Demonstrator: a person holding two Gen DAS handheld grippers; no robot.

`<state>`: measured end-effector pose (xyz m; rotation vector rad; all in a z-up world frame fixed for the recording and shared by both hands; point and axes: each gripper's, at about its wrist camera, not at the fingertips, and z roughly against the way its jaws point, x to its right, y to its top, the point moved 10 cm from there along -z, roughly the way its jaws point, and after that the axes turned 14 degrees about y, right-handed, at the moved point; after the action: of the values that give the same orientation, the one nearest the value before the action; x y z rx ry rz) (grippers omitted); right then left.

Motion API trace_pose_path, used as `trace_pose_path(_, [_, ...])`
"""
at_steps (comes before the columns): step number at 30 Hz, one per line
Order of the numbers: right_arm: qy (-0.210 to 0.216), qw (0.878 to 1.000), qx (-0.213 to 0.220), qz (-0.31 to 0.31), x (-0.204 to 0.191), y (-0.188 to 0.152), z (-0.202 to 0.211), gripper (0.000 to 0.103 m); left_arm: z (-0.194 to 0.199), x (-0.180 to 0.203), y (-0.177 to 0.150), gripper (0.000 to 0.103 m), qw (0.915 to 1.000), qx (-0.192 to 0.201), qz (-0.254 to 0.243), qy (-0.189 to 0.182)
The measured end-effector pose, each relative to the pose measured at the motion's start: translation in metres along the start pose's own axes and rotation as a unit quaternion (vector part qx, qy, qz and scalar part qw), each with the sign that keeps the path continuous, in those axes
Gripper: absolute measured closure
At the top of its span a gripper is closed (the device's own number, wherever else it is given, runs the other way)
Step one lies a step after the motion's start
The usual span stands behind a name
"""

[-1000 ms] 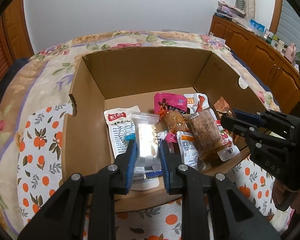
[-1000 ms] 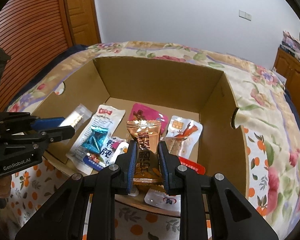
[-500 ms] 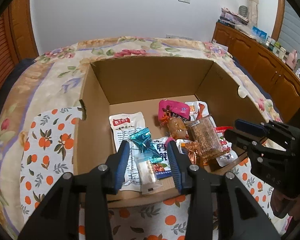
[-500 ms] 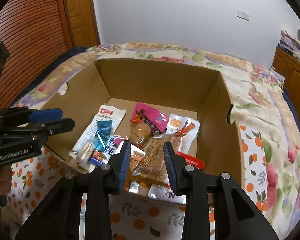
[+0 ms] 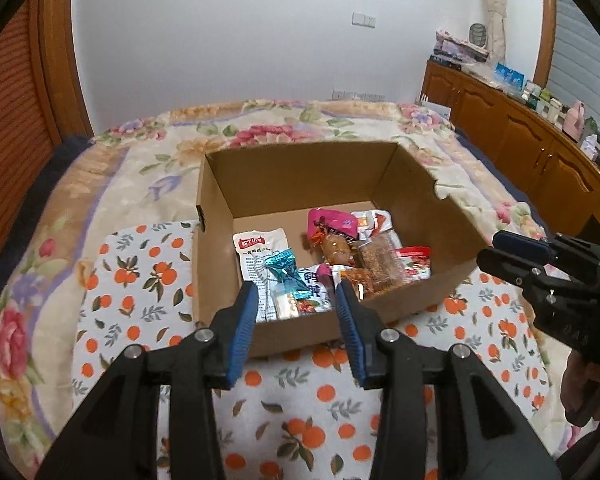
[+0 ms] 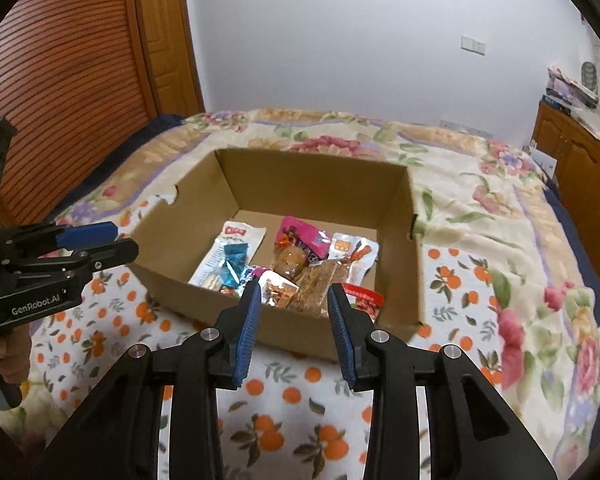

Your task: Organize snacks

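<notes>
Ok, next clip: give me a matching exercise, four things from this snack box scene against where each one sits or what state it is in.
Things:
1. brown cardboard box
2. pink foil snack packet
3. teal foil-wrapped candy
4. left tongs

Places or states:
A. lying on the white printed pouch
B. open, holding nothing
C. standing on the orange-fruit patterned cloth
D. the snack nearest the box's far wall

Pairs: 1-C, 2-D, 3-A, 4-B
</notes>
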<state>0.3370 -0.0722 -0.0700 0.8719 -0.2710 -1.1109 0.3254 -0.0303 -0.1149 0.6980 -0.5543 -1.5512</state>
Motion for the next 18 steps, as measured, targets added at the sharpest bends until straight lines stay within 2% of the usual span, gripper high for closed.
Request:
trace_pose_path(3, [-0.002, 1.0, 0.01, -0.002, -0.008, 0.001, 0.025, 0.064, 0.029, 0.0, 0.0, 0.054, 0.9999, 0.014, 0.003, 0.0])
trace_pose_path(7, [-0.008, 1.0, 0.027, -0.005, -0.019, 0.001, 0.063, 0.057, 0.072, -0.002, -0.003, 0.053, 0.9993, 0.036, -0.003, 0.009])
trace_pose_path(11, [-0.012, 0.999, 0.042, -0.007, -0.03, 0.0, 0.094, 0.04, 0.108, -0.006, -0.008, 0.052, 0.9988, 0.047, 0.001, 0.011])
trace_pose_path(14, [-0.022, 0.999, 0.05, -0.005, -0.038, -0.005, 0.118, 0.027, 0.133, -0.008, -0.012, 0.042, 0.9983, 0.057, 0.004, 0.012])
trace_pose_path(15, [-0.027, 0.998, 0.053, -0.005, -0.04, -0.006, 0.125, 0.019, 0.14, -0.008, -0.013, 0.033, 0.9981, 0.06, 0.004, 0.012])
trace_pose_path(18, [-0.032, 0.997, 0.066, -0.006, -0.045, -0.01, 0.144, 0.013, 0.163, -0.008, -0.015, 0.007, 0.9968, 0.079, 0.011, 0.009])
